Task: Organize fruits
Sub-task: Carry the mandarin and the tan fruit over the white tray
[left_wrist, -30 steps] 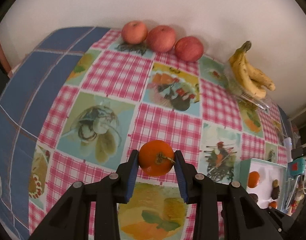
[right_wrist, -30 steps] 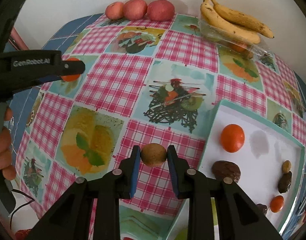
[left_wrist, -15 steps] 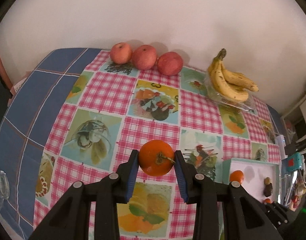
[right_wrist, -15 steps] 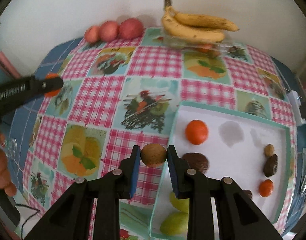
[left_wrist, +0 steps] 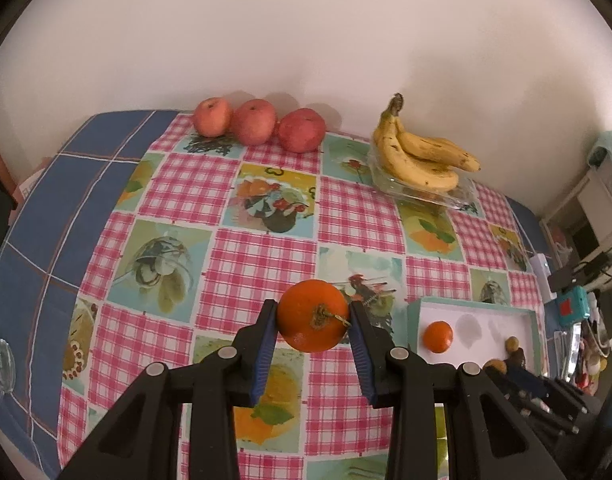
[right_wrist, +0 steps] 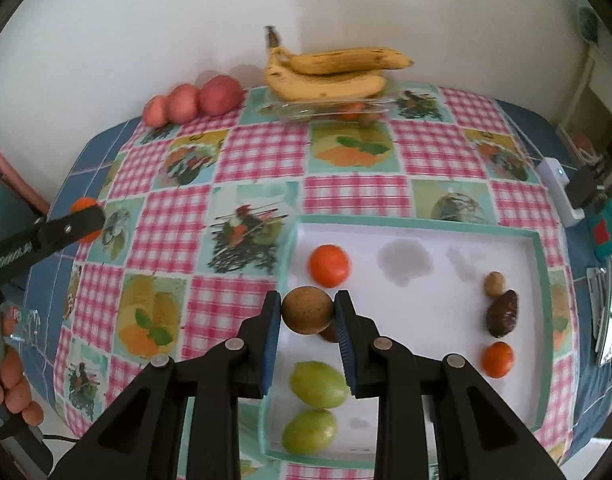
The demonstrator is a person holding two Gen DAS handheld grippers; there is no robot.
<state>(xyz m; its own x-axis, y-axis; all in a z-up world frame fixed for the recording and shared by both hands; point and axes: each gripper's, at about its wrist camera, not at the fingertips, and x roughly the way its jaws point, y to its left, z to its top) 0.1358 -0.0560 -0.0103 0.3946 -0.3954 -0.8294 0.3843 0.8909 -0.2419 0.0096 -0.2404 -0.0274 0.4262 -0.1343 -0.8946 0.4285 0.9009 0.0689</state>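
Checked cloth covers the tabletop (left_wrist: 262,264). Both tools are mid-carry: the left tool (left_wrist: 311,322) grips an orange (left_wrist: 313,320) above the cloth, the white tray (left_wrist: 531,320) off to its right; the right tool (right_wrist: 307,316) grips a brown kiwi (right_wrist: 307,309) over the tray's near-left edge. Next, probably: lower and release beside like fruit.

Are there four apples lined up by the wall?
No, only three apples sit in a row by the wall, left of the bananas.
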